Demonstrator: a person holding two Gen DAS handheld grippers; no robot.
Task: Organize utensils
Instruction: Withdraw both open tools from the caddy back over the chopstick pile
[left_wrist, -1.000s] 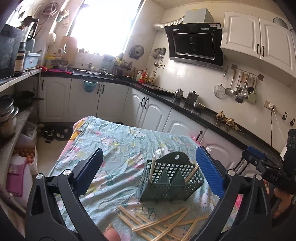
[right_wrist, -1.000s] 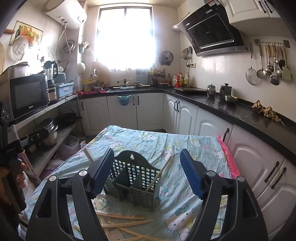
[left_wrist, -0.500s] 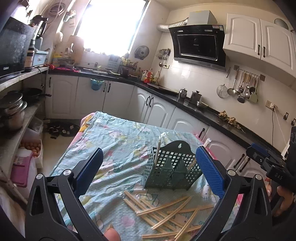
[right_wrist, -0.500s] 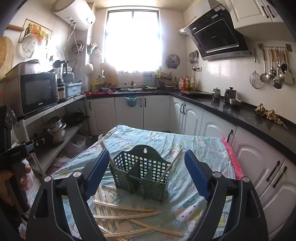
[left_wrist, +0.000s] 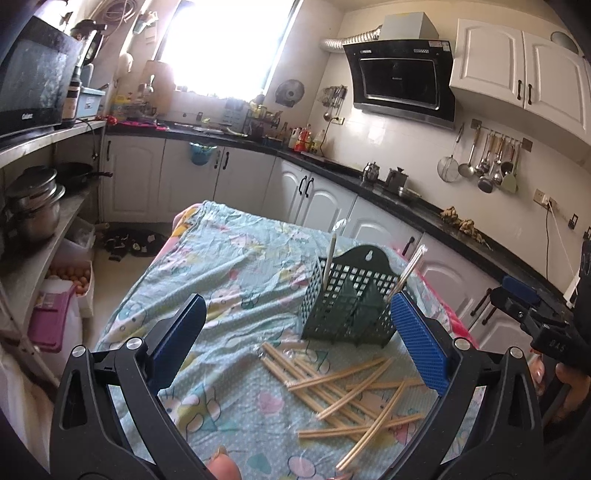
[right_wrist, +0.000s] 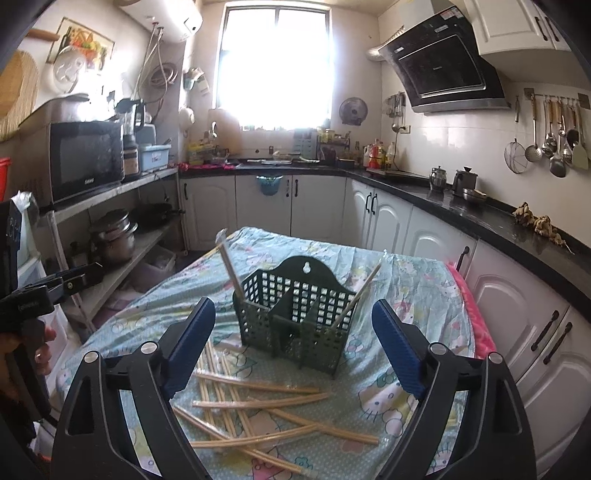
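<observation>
A dark green mesh utensil basket (left_wrist: 349, 302) stands on the table; it also shows in the right wrist view (right_wrist: 295, 314). One wrapped chopstick pair (left_wrist: 328, 258) leans in its left compartment and another (left_wrist: 408, 271) in its right. Several wrapped wooden chopsticks (left_wrist: 347, 391) lie loose on the cloth in front of it, also in the right wrist view (right_wrist: 255, 410). My left gripper (left_wrist: 295, 343) is open and empty above the loose chopsticks. My right gripper (right_wrist: 293, 350) is open and empty, raised in front of the basket.
The table carries a light blue cartoon-print cloth (left_wrist: 229, 280). White cabinets under a black counter (right_wrist: 461, 218) run along the right and far side. A shelf with pots (right_wrist: 110, 236) and a microwave (right_wrist: 85, 158) stands left. The other gripper shows at each view's edge (left_wrist: 532, 317).
Both grippers have pulled back and up from the basket, so more of the loose chopsticks now show. Both stay open and empty.
</observation>
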